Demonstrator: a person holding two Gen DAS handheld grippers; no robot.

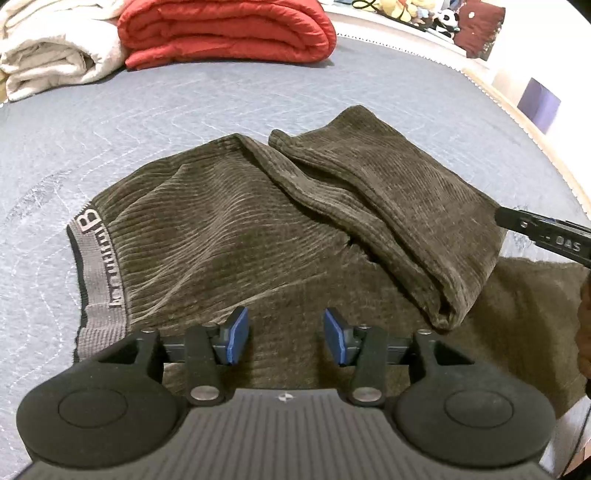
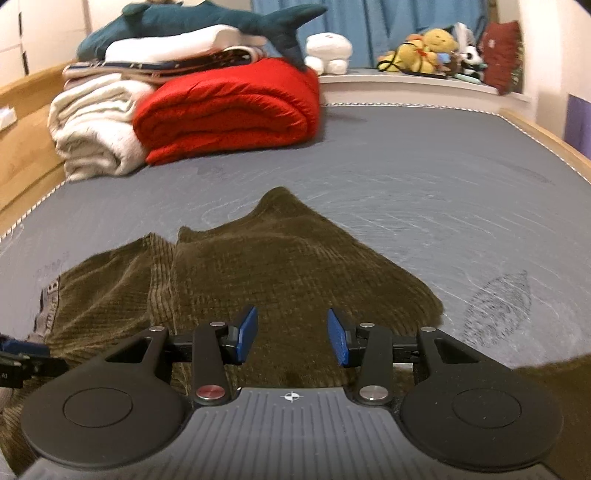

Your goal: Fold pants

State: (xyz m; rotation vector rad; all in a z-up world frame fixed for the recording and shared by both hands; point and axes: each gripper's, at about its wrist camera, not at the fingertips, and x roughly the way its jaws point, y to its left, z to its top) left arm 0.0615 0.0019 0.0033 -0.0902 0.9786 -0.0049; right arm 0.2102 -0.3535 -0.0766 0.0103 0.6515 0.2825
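Olive-brown corduroy pants lie on the grey mattress, with the grey lettered waistband at the left. A leg section is folded back over the body of the pants. My left gripper is open and empty, just above the cloth near its front edge. My right gripper is open and empty over the folded pants. The right gripper's tip shows at the right edge of the left wrist view. The left gripper shows at the left edge of the right wrist view.
A folded red quilt and cream blankets are stacked at the far left of the mattress, with a plush shark on top. Stuffed toys sit on a shelf behind. A wooden bed frame borders the mattress.
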